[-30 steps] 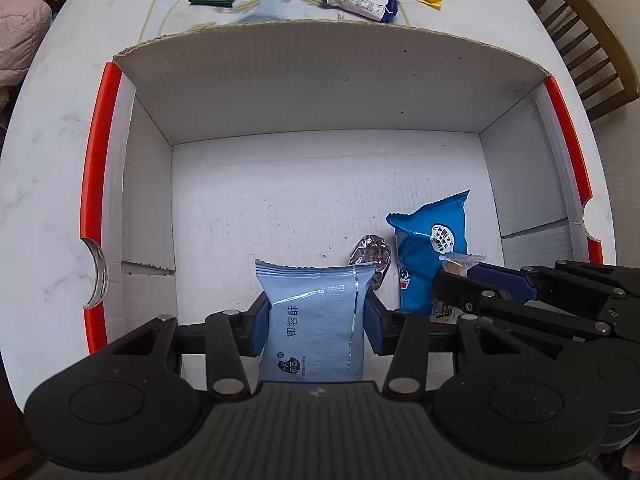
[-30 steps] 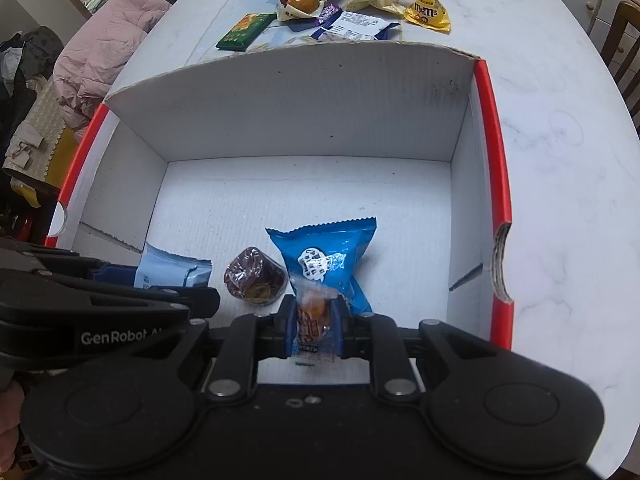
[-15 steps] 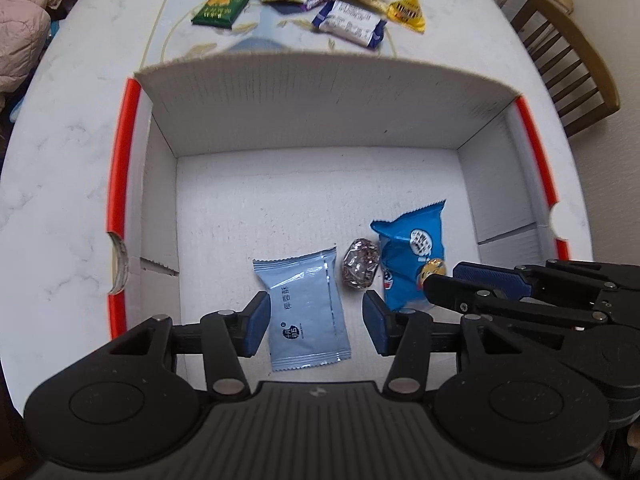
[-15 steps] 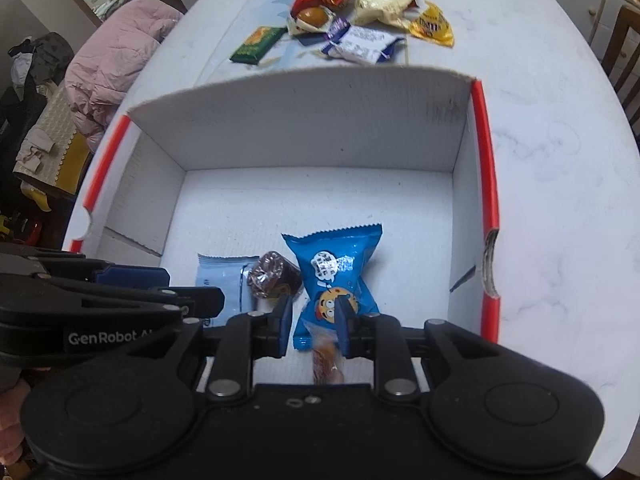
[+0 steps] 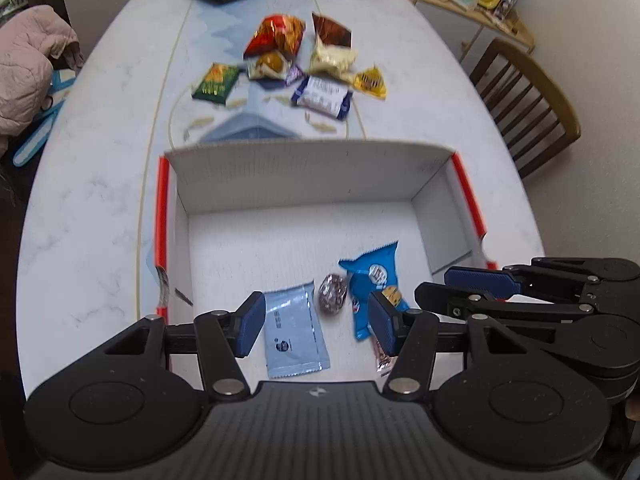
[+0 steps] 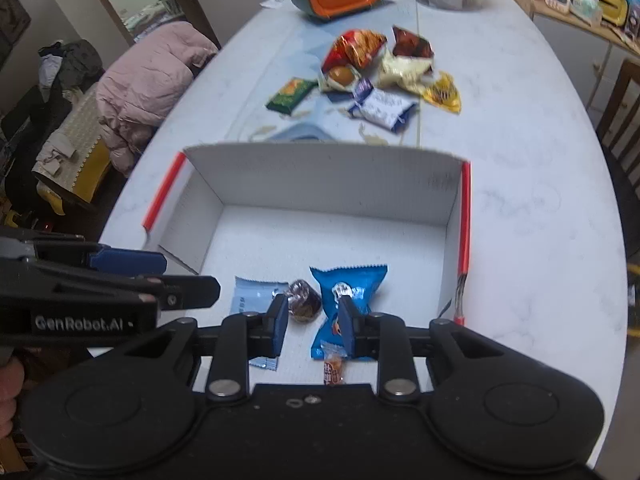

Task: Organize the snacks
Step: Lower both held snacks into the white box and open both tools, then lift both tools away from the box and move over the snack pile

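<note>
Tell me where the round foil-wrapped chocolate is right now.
The foil-wrapped chocolate lies on the floor of the white box, near its front edge, between the pale blue packet on its left and the bright blue packet on its right.

White box (image 5: 304,184) with red edges holds blue packets (image 5: 370,280).

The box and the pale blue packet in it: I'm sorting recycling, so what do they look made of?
The box looks like white corrugated cardboard, matte, with fluting visible along its cut top edge. The pale blue packet seems to be plastic film, slightly glossy, with a crimped seal.
</note>
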